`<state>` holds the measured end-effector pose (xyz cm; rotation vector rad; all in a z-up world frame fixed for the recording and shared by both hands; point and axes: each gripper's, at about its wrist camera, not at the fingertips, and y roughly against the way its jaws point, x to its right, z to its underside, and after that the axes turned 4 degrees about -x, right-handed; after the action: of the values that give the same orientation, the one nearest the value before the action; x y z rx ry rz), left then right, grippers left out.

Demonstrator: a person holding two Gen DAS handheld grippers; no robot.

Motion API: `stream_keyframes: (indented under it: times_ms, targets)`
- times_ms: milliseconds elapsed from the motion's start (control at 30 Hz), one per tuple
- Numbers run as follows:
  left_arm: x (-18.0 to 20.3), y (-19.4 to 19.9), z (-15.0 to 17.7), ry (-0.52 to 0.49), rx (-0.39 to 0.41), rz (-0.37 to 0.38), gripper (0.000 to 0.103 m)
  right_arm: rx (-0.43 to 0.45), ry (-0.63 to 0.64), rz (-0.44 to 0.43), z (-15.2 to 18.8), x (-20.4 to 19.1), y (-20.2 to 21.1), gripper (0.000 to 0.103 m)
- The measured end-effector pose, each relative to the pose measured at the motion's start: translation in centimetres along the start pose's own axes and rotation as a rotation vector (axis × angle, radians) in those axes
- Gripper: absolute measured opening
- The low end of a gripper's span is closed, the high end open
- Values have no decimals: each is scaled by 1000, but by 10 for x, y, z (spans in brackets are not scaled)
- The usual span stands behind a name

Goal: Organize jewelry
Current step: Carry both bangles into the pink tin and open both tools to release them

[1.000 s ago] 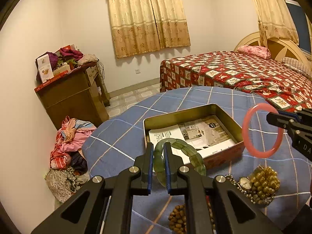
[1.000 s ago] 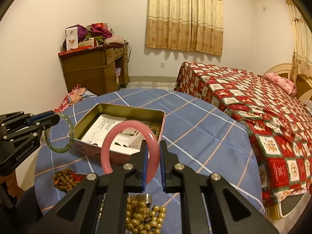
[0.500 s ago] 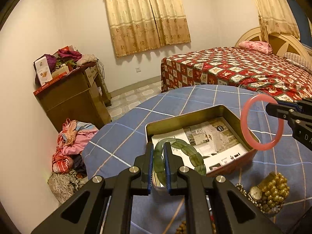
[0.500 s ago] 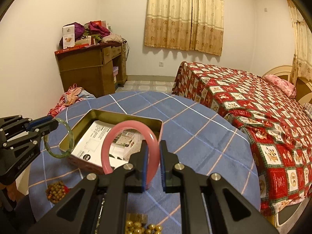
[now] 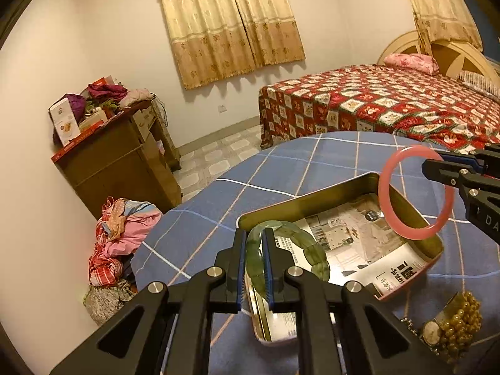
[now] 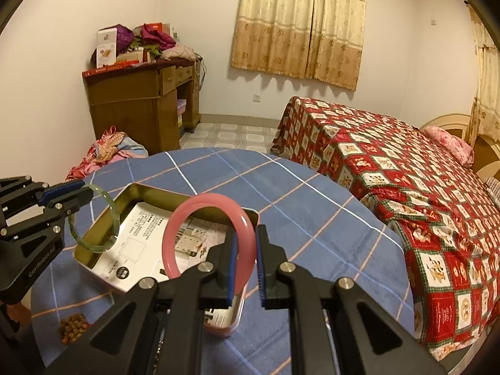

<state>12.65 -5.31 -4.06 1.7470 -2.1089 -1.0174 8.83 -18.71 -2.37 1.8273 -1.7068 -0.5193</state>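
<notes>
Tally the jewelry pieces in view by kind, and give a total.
Bangles: 2, a translucent green jade bangle in the left tongs and a glossy pink bangle in the right tongs.
Beaded pieces: 2, a golden bead cluster and a brown wooden bead bracelet.
Watches: 1, a small round-faced wristwatch.
Total: 5

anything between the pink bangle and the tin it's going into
Nothing visible. The pink bangle, held in the right claw, hangs over the open tin, which holds only printed paper. The green bangle in the left claw hangs over its other end.
</notes>
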Motion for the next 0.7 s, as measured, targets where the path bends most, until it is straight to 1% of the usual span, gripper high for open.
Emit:
stream_keyframes:
  times_ms: [400, 700]
  targets:
    - [4, -36, -9, -49, -43, -19, 10, -67, 33, 26, -7, -5, -34, 13]
    - [6, -50, -8, -66, -67, -23, 10, -115, 52, 35, -7, -12, -54, 13]
